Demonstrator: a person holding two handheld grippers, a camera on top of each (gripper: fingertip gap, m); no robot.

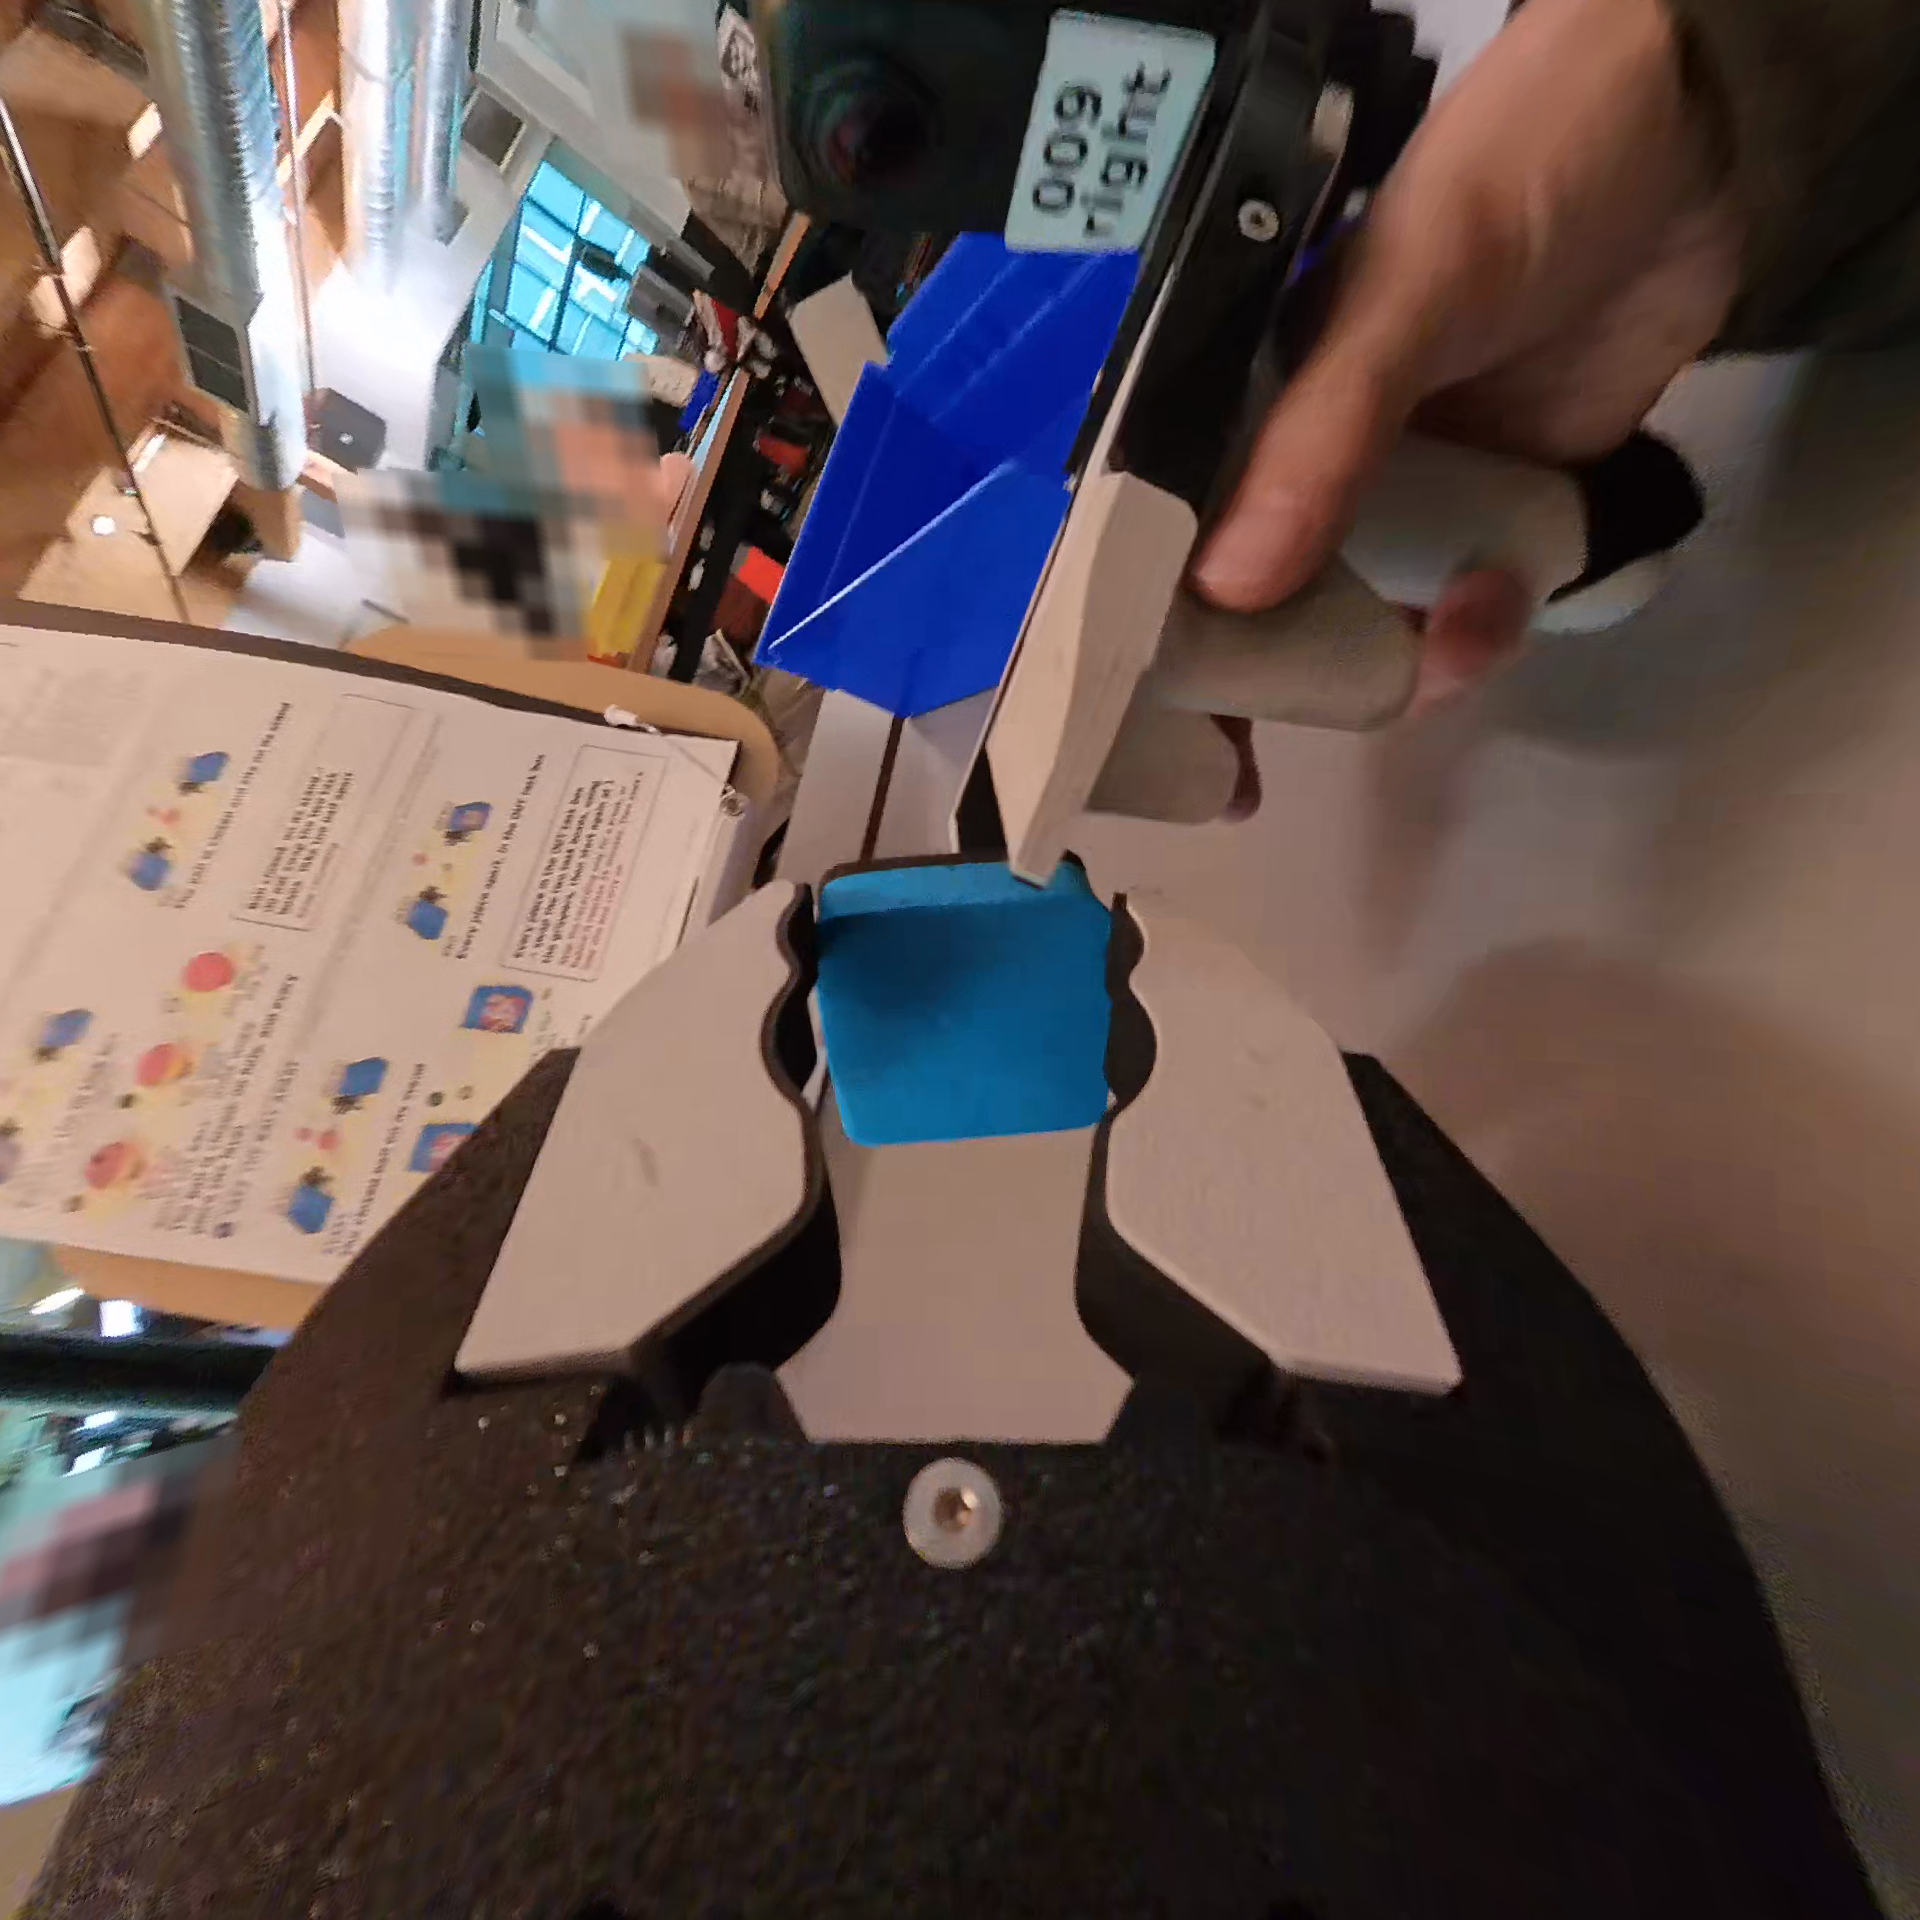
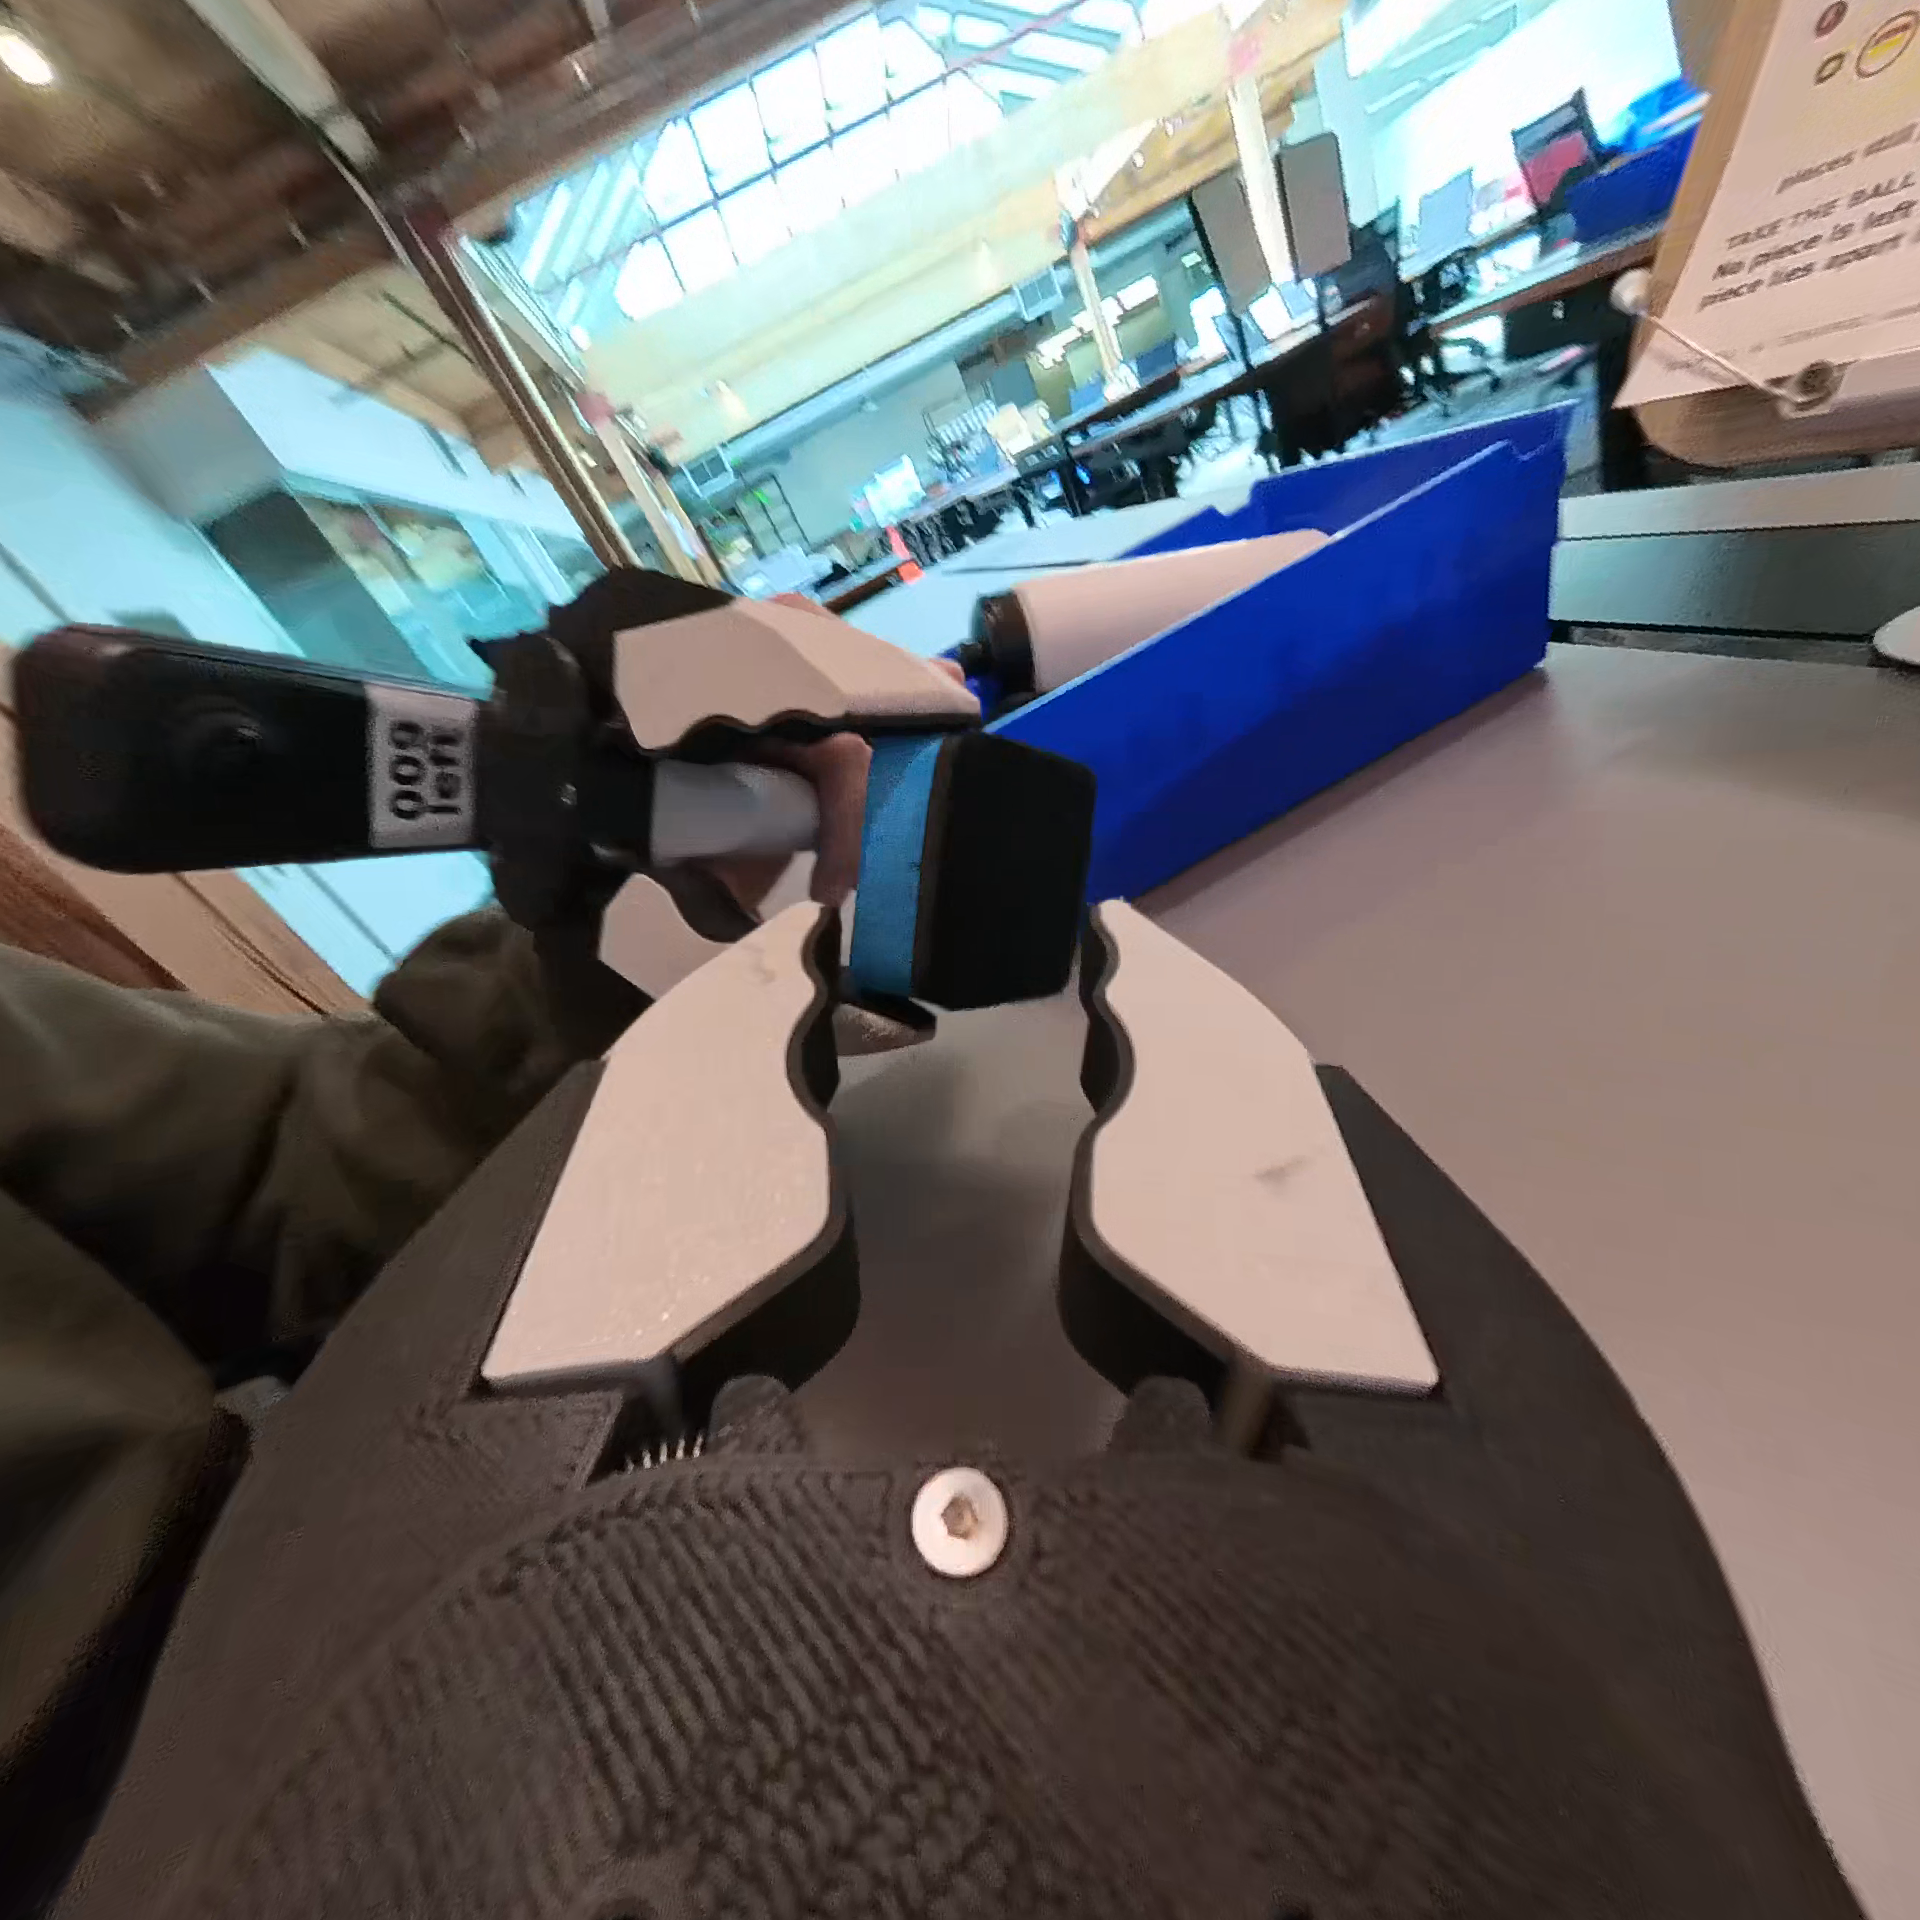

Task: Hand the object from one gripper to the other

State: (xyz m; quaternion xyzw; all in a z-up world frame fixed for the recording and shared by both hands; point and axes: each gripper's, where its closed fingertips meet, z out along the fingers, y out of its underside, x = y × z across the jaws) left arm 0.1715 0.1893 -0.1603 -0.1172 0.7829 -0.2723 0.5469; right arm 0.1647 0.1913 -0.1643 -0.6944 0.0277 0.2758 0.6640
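Observation:
The object is a block with a blue face (image 1: 961, 1003) and a black foam side (image 2: 1003, 868). My left gripper (image 1: 961, 914) is shut on it, and the block fills the gap between its fingertips. It holds the block above the grey table (image 2: 1558, 1039). My right gripper (image 2: 956, 925) is open, with the block's end between its fingertips. The right fingertip (image 2: 1107, 940) is at the black side. A thin gap shows beside the left fingertip (image 2: 805, 940). In the left wrist view a finger (image 1: 1091, 665) of the right gripper reaches the block's far edge.
A blue bin (image 2: 1299, 727) with a white roll (image 2: 1143, 603) in it stands on the table just behind the block. A printed instruction sheet (image 1: 312, 935) on a cardboard board hangs at the table's side. A person's hand (image 1: 1455, 312) holds the right gripper's handle. The tips of both grippers are at nearly the same place.

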